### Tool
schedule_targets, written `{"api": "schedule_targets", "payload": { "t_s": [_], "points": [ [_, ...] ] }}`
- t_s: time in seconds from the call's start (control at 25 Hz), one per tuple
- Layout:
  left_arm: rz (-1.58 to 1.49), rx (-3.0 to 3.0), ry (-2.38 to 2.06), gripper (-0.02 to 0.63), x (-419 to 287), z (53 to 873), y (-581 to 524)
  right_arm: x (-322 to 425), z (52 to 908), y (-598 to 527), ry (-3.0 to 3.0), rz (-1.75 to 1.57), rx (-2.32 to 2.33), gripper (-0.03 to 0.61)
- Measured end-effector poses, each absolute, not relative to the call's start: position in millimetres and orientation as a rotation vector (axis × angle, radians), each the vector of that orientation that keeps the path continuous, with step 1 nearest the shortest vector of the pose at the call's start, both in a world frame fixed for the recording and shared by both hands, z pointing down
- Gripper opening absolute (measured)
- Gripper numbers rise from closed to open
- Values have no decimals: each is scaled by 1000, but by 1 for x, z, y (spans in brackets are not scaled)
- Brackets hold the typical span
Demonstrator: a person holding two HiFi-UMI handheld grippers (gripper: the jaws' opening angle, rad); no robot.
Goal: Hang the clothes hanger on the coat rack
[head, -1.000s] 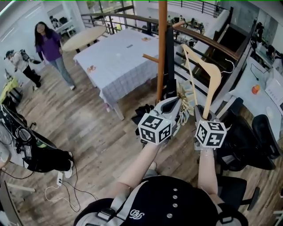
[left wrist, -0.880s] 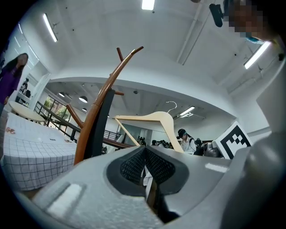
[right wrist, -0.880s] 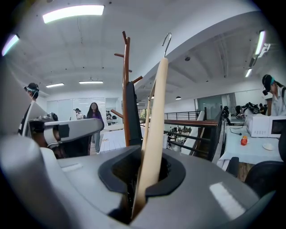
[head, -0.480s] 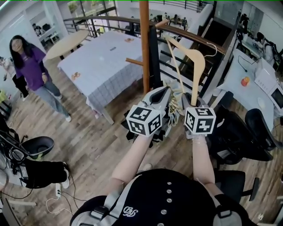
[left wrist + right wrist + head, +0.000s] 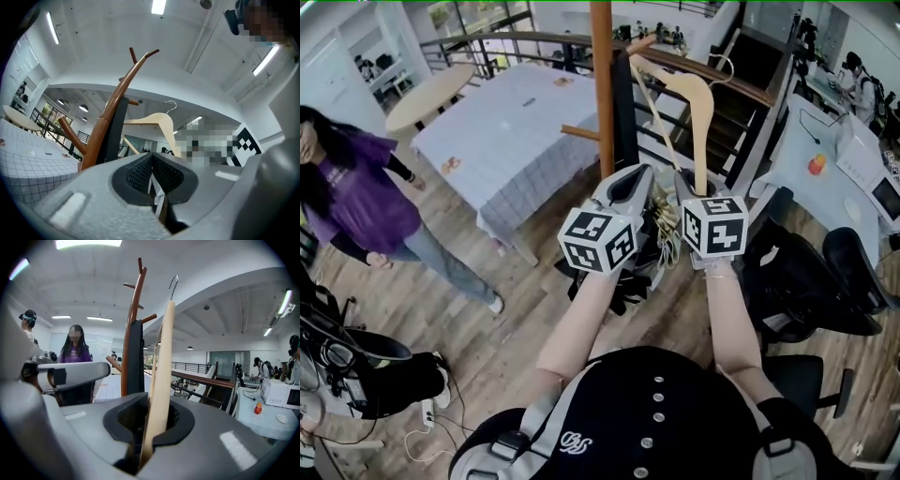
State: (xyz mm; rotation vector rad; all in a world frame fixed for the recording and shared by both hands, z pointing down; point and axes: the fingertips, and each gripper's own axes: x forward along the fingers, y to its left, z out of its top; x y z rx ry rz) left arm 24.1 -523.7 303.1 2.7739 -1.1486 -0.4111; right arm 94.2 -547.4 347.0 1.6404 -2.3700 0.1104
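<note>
Head view: we've got the wooden hanger (image 5: 701, 117) raised upright just right of the coat rack (image 5: 601, 94), not on a peg yet. Our right gripper (image 5: 694, 190) clamps its lower end, and our left gripper (image 5: 630, 186) pinches a pale strip (image 5: 157, 194).

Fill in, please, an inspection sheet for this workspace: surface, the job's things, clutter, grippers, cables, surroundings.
Surface: wooden floor; no worktop in use.
Job's things: wooden hanger held upright beside the coat rack; its hook is on no peg yet.
Clutter: dark things on the floor near the rack's foot; a pale fringed cloth between the grippers.
Grippers: right gripper shut on the hanger's arm; left gripper shut on a thin pale strip, which I cannot identify.
Cables: cords on the floor, lower left.
Surroundings: person in a purple top, checked table, office chairs.
</note>
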Motion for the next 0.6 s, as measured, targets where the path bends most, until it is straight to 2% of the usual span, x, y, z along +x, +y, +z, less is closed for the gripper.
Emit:
{"api": "schedule_targets", "payload": {
  "t_s": [0.48,0.56,0.6],
  "points": [
    [-467,2785,-1157,-3,1,290,-562,69,335,-595,-2327,31,1625,38],
    [-472,2790,-1152,-3,0,287,-568,68,331,-603,-2309,10,1631,-8],
    [-474,2791,-1153,-3,-1,286,-571,66,332,-607,-2292,1,1621,-5]
  ]
}}
